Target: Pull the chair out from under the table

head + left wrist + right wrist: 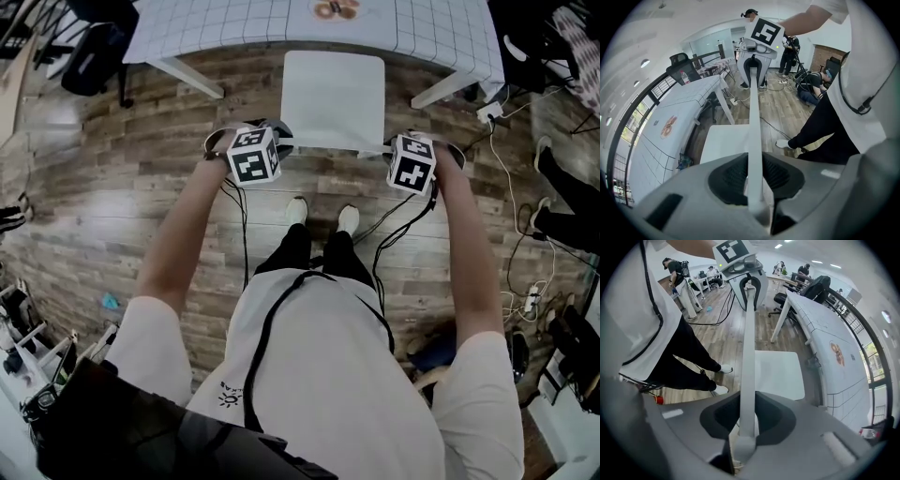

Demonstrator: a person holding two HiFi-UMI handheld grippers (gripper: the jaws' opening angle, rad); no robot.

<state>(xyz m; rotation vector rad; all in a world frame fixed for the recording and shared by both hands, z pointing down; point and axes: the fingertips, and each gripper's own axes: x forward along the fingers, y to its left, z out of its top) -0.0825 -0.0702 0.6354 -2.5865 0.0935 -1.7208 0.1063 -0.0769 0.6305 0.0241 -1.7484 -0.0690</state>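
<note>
As the white chair (333, 98) stands at the near edge of the bench (422, 23), nearly its whole seat shows in the head view. Only the far edge of the seat meets the hanging cloth, and whether any of it is tucked underneath cannot be told. Its back faces the person, and the top rail (754, 136) runs left to right between the two grippers.

The left gripper (755, 180) has its jaws clamped on the left end of that rail, dark pads pressed to both faces. The right gripper (747, 416) does the same at the right end, so the rail is pinched there too. That makes two firm holds, one at each corner.

By the look of it, the grasp is done and the chair is already mostly clear of the bench. What may be left is a short draw toward the person's shoes (296, 210), which stand just behind the rail on the wooden floor (112, 187), and then the release.

As for writing, there is nothing to read. The cubes carry only black-and-white square markers. The checked cloth has a round orange-brown print (335, 9), too small to make out. No brand shows on the chair.
</note>
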